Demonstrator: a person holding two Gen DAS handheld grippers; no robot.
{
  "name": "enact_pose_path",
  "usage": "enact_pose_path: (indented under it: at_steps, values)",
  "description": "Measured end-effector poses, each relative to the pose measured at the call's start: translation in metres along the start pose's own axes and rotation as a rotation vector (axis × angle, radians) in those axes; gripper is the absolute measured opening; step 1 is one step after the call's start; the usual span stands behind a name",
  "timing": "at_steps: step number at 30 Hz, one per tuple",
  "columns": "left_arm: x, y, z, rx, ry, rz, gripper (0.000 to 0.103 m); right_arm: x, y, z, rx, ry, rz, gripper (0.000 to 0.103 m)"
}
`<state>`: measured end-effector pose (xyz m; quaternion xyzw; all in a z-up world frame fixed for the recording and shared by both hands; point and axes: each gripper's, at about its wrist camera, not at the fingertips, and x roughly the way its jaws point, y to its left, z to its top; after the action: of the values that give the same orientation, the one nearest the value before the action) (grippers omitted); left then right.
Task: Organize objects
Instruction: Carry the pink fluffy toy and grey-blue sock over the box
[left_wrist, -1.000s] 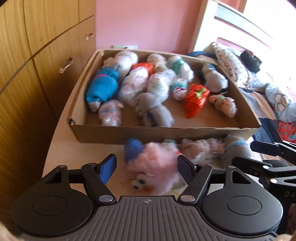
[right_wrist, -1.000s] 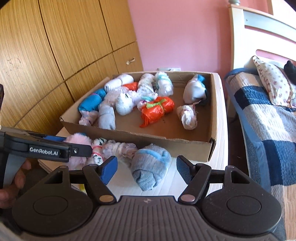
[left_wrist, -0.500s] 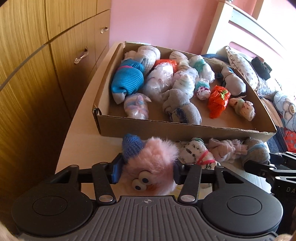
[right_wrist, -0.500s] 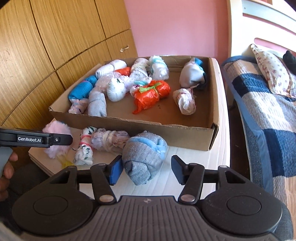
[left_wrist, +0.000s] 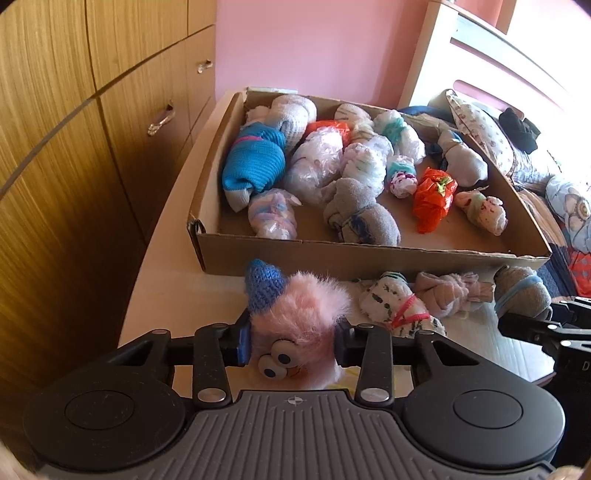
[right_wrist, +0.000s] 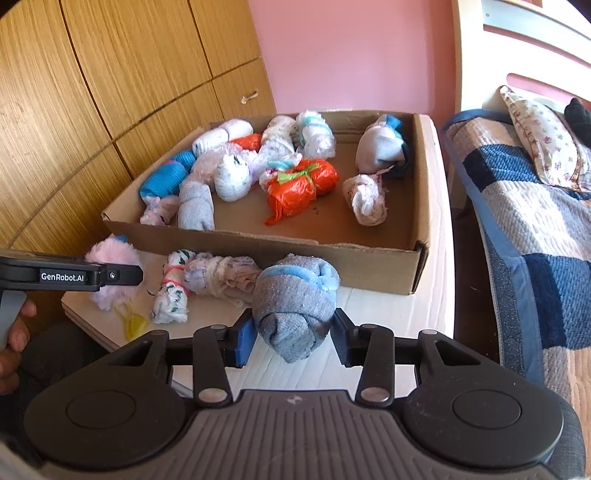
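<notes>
White table (right_wrist: 388, 332) – one box (right_wrist: 332, 254), four bundles outside

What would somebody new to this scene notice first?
Probably the fluffy pink toy with googly eyes, pinched between the left gripper fingers on the white tabletop. Next, the grey rolled sock that the right gripper has just closed on, at the table's front edge. Behind both sits a shallow cardboard box full of bundled socks, with a bright orange bundle standing out.
</notes>
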<state>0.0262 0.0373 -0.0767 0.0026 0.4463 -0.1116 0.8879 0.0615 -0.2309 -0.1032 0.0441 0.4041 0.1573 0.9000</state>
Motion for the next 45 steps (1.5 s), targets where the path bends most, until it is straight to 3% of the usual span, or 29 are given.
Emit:
enact_pose_path:
  at_steps: [8, 14, 18, 22, 31, 37, 45]
  values:
    - [-0.038, 0.001, 0.023, -0.019, -0.021, -0.029, 0.047, -0.036, -0.004, 0.009, 0.03, -0.075, 0.014, 0.039]
    - [-0.064, -0.029, 0.062, 0.015, -0.045, -0.138, 0.047, -0.064, -0.004, 0.036, 0.025, -0.123, 0.015, 0.039]
    - [-0.055, -0.059, 0.09, 0.018, -0.054, -0.22, 0.047, -0.065, -0.009, 0.06, 0.002, -0.15, 0.001, 0.039]
    - [-0.026, -0.086, 0.107, 0.043, -0.046, -0.257, 0.047, -0.043, -0.015, 0.078, -0.011, -0.121, -0.005, 0.039]
    - [0.051, -0.078, 0.097, 0.04, 0.092, -0.174, 0.047, 0.028, -0.015, 0.085, -0.094, 0.016, 0.022, 0.039]
    - [0.057, -0.065, 0.091, 0.101, 0.124, -0.115, 0.047, 0.048, -0.013, 0.078, -0.108, 0.082, 0.032, 0.039]
    - [0.063, -0.079, 0.089, 0.203, 0.137, -0.058, 0.047, 0.056, -0.016, 0.072, -0.125, 0.136, 0.035, 0.039]
